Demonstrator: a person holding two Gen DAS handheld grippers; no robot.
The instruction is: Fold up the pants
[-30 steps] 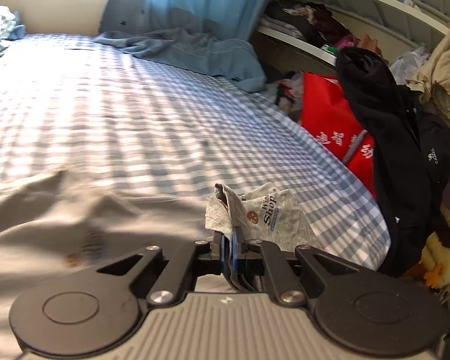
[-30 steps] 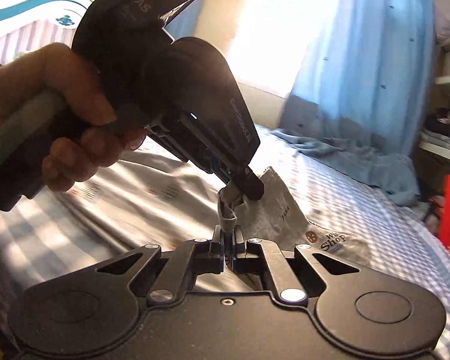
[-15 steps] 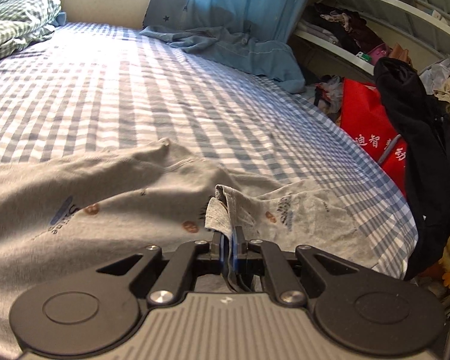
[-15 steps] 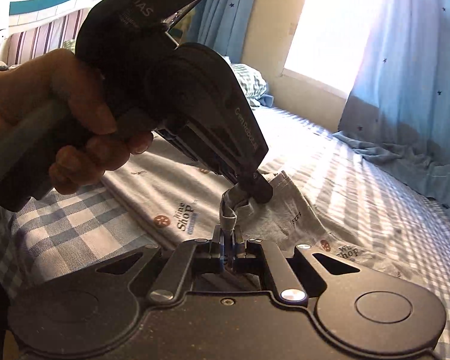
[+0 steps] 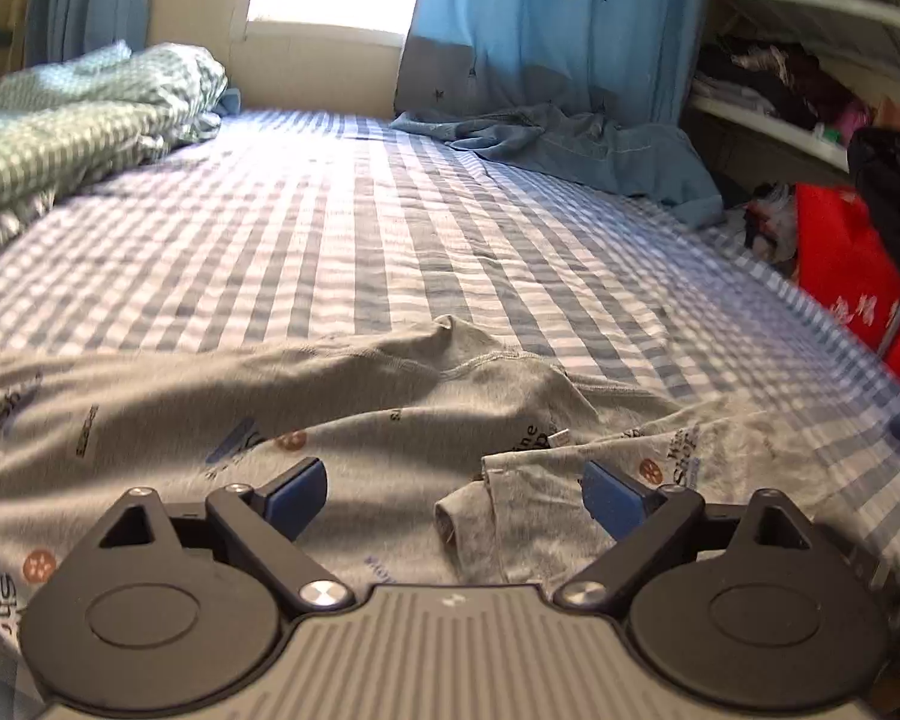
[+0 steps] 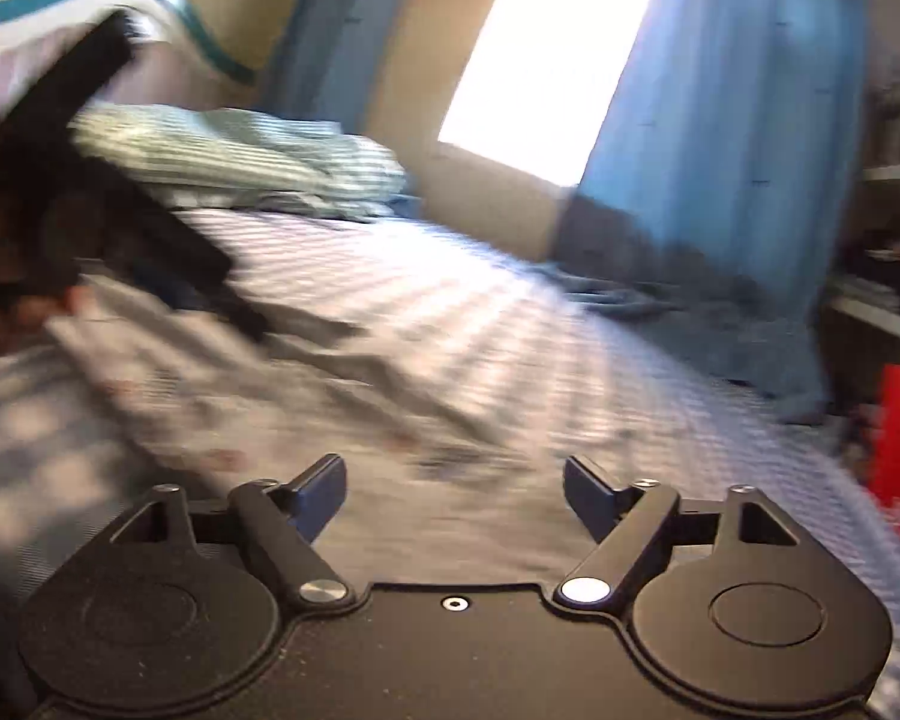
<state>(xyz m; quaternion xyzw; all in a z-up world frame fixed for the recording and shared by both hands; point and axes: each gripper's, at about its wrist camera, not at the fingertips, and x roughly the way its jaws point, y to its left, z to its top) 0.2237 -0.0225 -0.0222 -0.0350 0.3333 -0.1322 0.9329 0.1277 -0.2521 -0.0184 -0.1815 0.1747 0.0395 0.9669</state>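
Both my tongs, left (image 5: 453, 495) and right (image 6: 455, 495), are springing wide open, gripping nothing, so the pants (image 5: 330, 420) settle flat on the bed (image 5: 390, 228).

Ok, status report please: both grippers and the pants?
Left gripper and right gripper opening, nothing pinched. Grey pants lying on checked bed, cuff between left fingers. Nothing in the way.
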